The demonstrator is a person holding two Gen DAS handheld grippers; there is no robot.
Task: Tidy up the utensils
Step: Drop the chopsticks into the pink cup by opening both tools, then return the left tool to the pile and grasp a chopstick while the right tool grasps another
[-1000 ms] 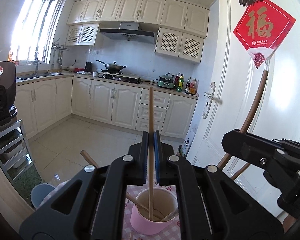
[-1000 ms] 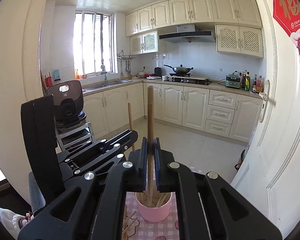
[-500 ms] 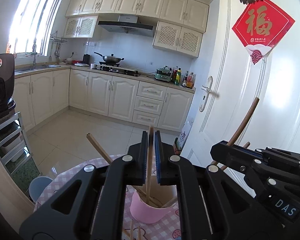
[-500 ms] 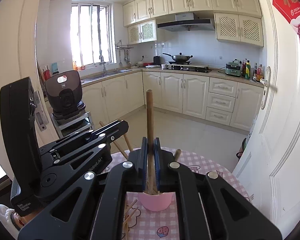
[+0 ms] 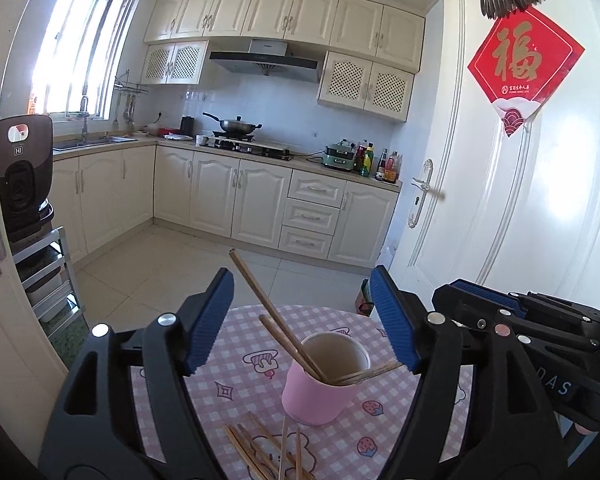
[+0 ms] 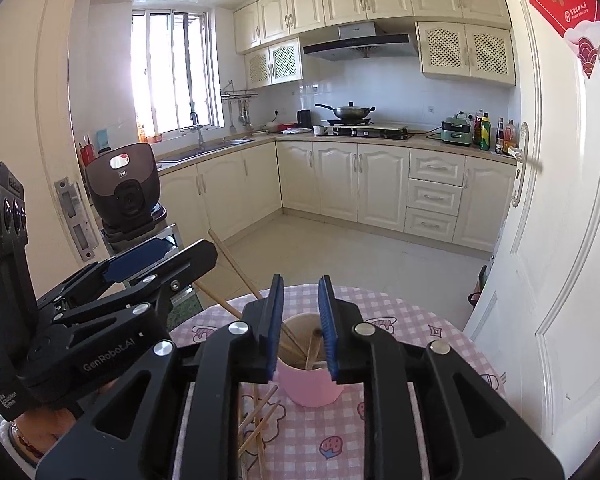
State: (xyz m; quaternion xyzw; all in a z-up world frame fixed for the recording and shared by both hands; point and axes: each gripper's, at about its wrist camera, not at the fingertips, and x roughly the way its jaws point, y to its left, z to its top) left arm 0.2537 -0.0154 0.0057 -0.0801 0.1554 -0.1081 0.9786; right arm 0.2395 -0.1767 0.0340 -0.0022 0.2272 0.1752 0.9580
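A pink cup [image 5: 320,392] [image 6: 308,386] stands on the pink checked table [image 5: 236,380]. Several wooden chopsticks [image 5: 268,312] lean inside it. More chopsticks [image 5: 268,452] [image 6: 260,420] lie loose on the cloth in front of the cup. My left gripper [image 5: 302,320] is wide open and empty just above and behind the cup. My right gripper [image 6: 300,320] is open a little and empty, right over the cup's mouth. The left gripper also shows in the right wrist view [image 6: 140,276] at the left.
The round table's far edge [image 6: 380,296] drops to the kitchen floor. A white door [image 5: 500,200] stands close on the right. A shelf cart with a dark appliance [image 6: 124,196] stands at the left.
Both grippers have opened and let go of their chopsticks, which now rest in the cup. Both grippers have dropped lower, closer to the table.
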